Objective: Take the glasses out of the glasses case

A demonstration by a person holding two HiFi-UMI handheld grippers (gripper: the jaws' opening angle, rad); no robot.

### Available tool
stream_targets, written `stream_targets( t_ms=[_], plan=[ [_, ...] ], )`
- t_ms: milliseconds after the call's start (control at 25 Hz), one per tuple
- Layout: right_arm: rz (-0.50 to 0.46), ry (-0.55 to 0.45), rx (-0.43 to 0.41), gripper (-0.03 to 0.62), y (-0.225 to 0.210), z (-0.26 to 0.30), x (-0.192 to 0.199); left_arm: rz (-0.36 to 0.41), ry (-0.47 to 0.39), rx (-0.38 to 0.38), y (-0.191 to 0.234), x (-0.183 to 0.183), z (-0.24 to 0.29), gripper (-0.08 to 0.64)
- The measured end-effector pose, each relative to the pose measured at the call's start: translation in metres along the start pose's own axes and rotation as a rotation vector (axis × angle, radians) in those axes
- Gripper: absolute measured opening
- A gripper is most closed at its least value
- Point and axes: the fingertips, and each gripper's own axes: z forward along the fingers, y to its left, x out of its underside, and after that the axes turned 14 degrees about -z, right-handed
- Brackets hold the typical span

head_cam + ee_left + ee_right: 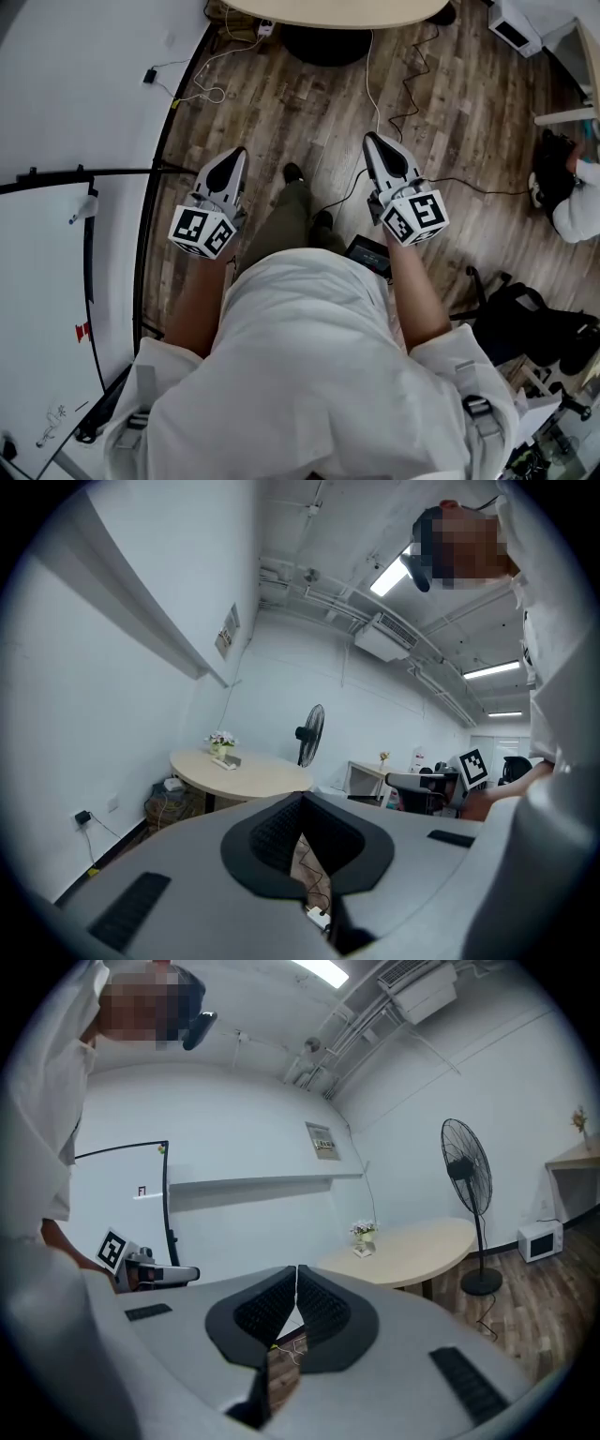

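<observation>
No glasses case and no glasses show in any view. The person stands on a wooden floor and holds both grippers out at waist height, pointing forward. In the head view, my left gripper (238, 152) is shut with nothing between its pads. My right gripper (369, 139) is also shut and empty. In the left gripper view, the left gripper's (302, 801) black pads meet at their tips, with the floor showing below them. In the right gripper view, the right gripper's (296, 1269) pads are likewise pressed together.
A round pale table (337, 11) stands ahead, with a small flower pot (221, 743) on it. A standing fan (466, 1177) is beside it. Cables (398, 103) trail over the floor. A whiteboard (47, 309) stands at the left. A seated person (572, 192) and a black chair (525, 323) are at the right.
</observation>
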Motion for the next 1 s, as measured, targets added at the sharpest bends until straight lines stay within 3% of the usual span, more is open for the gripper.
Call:
stream_targets(
  t_ms=[320,720,1000],
  plan=[
    [-0.02,0.041,0.014,0.025,-0.025,0.07,-0.003,-0.034,-0.036,-0.002,0.068,-0.033,0.05,0.012],
    [-0.082,0.055,-0.039,0.025,-0.08,0.23,-0.046,-0.052,-0.191,-0.044,0.183,-0.145,0.13,0.012],
    [-0.106,-0.004,-0.035,0.025,-0.087,0.3,-0.073,-0.061,-0.24,-0.026,0.226,-0.19,0.148,0.012]
  ],
)
